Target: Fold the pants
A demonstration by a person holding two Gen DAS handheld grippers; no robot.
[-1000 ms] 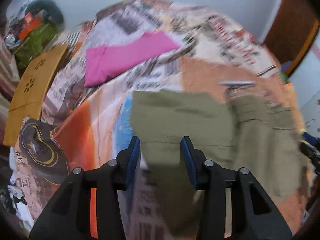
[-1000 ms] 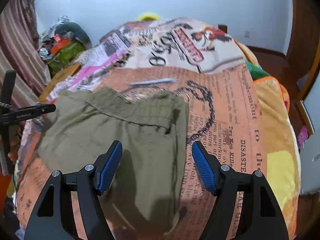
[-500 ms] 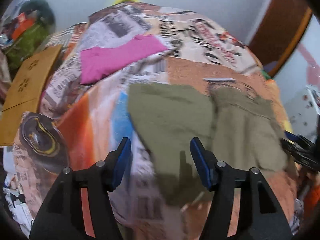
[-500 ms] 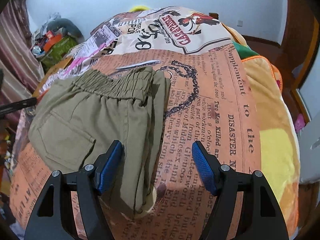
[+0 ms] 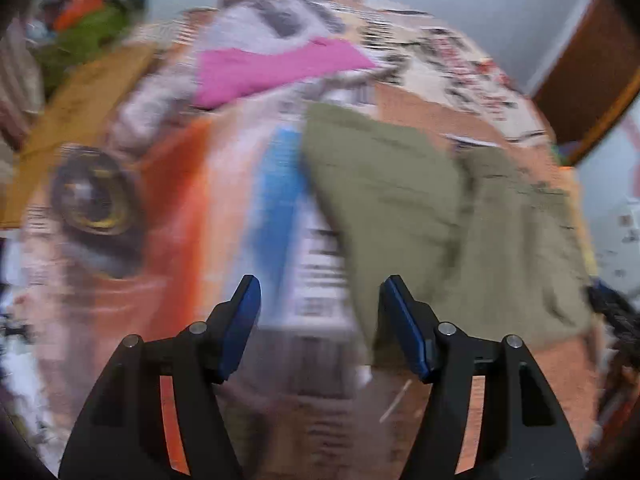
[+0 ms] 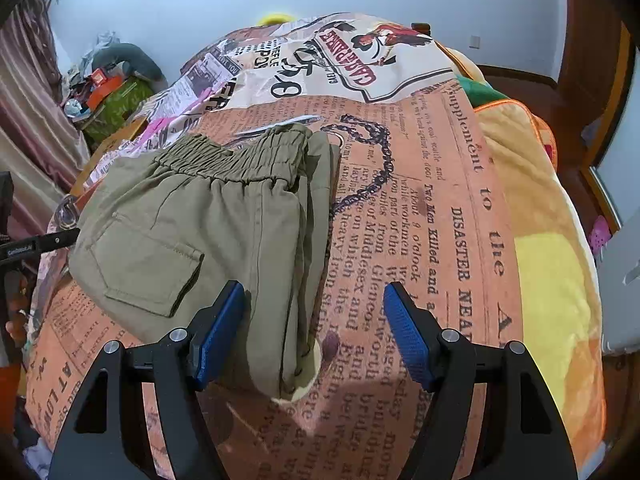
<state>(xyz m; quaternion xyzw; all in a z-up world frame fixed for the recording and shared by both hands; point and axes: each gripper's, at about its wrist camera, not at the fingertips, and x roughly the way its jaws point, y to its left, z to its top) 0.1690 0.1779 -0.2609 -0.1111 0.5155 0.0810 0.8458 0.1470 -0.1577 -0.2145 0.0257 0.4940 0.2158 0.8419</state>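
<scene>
Olive pants folded on the bed – both grippers empty.

Left gripper [image 5: 320,320]: fingers apart, nothing between them, pants [image 5: 400,200] right of centre in a blurred frame. Right gripper [image 6: 314,330]: fingers wide over the pants' [image 6: 208,240] folded edge, not pinching – likely lined up for the next fold on the bedspread [image 6: 440,220].

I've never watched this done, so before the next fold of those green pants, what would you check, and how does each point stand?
1. Left tool empty: ok, open, nothing between its fingers.
2. Right tool empty: ok, open above the cloth.
3. Pants already folded over: ok, layered edges stacked on the right side.
4. Waistband aligned: ok, roughly.
5. Pink cloth clear of pants: ok.
6. Far left pants edge flat: cannot tell, left view blurred.
</scene>
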